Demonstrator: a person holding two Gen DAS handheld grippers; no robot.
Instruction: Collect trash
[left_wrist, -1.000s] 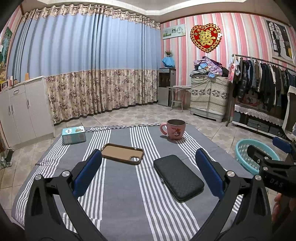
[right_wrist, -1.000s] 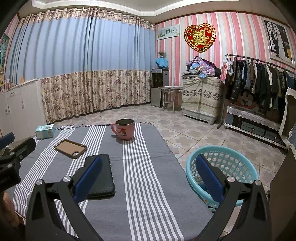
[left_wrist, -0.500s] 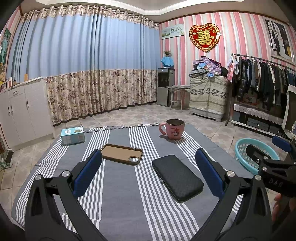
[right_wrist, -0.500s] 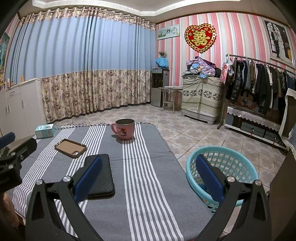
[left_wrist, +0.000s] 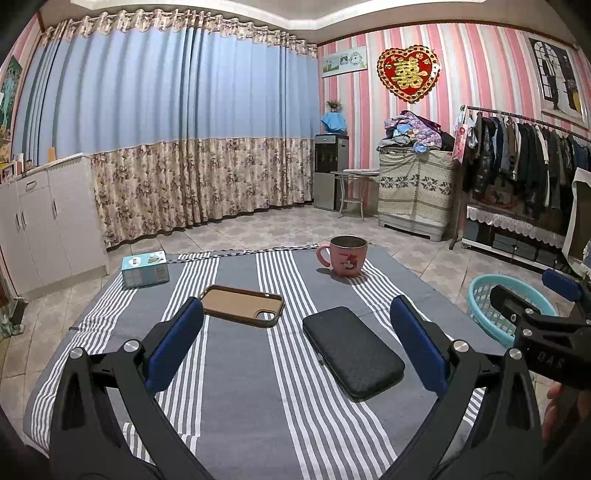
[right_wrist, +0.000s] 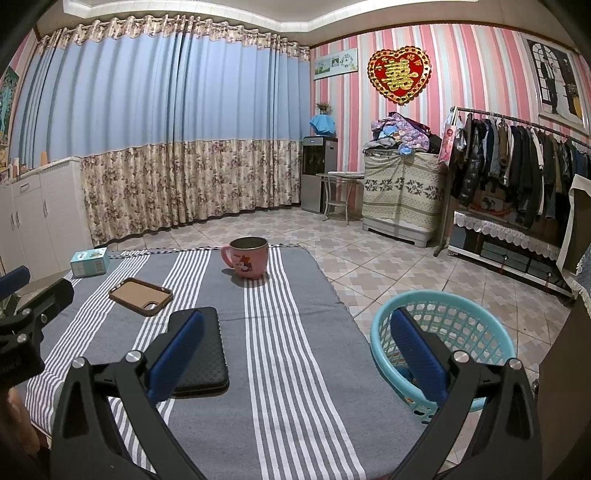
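On a grey striped cloth (left_wrist: 240, 369) lie a brown phone case (left_wrist: 243, 304), a black textured case (left_wrist: 352, 356), a pink mug (left_wrist: 347, 256) and a small teal box (left_wrist: 145, 268). My left gripper (left_wrist: 297, 347) hovers open over the near part of the cloth, nothing between its blue pads. My right gripper (right_wrist: 297, 354) is open too, held over the cloth's right side, its right finger in front of a teal basket (right_wrist: 476, 321) on the floor. Its left finger hides part of the black case (right_wrist: 210, 350). The mug (right_wrist: 249, 258) stands at the far edge.
The basket (left_wrist: 480, 295) sits on the tiled floor to the right of the table, with my right gripper (left_wrist: 532, 291) in front of it. White cabinets (left_wrist: 44, 221) stand to the left, a clothes rack (right_wrist: 517, 166) to the right, curtains behind. My left gripper (right_wrist: 35, 288) shows at the left edge.
Nothing on the cloth has moved. Both grippers stay open and nearly still, with only a slight drift in the left wrist view.
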